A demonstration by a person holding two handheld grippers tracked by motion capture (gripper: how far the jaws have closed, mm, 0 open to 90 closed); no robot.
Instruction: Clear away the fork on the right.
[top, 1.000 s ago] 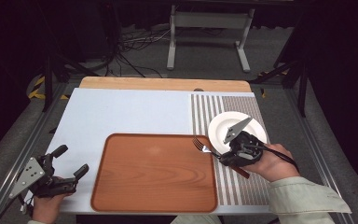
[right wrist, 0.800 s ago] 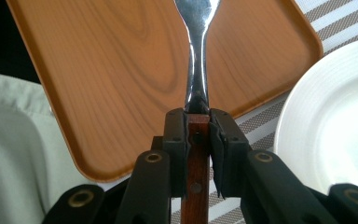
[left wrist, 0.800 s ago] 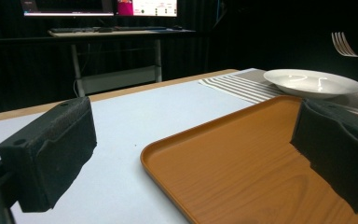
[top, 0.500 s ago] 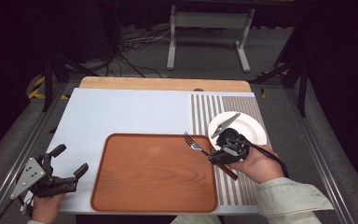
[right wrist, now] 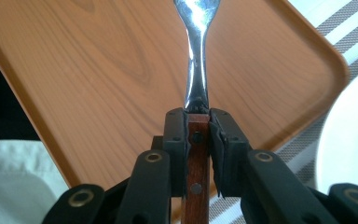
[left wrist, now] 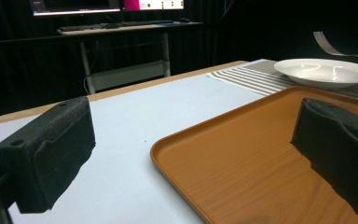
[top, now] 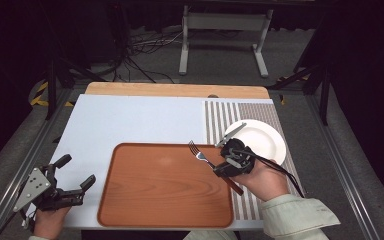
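Your right gripper point(top: 219, 162) carries a wooden-handled fork point(top: 204, 157) over the right edge of the brown tray point(top: 130, 210), a second after it hung nearer the white plate point(top: 270, 142) with the fork's tines barely past that tray edge; the half-second picture shows it midway along the same path. That shift reads as a carry well under way, from the plate's side toward the tray's bare surface, with the setting-down not yet done. In the right gripper view, the jaws are clamped on the fork's handle point(right wrist: 196, 158), one pad pressed to each side just below where the steel neck point(right wrist: 196, 70) begins, and the tines point out over the tray's wood grain point(right wrist: 98, 70). The fork is held clear of the tray, not resting on it, and the plate now lies just beyond the gripper, on the striped mat point(top: 220, 120) to the tray's right. Your left gripper point(top: 72, 192) hovers off the tray's left edge, as it did a second ago, its jaws spread wide with nothing between them; the left gripper view shows the two black pads point(left wrist: 51, 149) framing the tray's near corner point(left wrist: 168, 154). Judged from this, the next move is yours to lower the fork onto the tray and let go.
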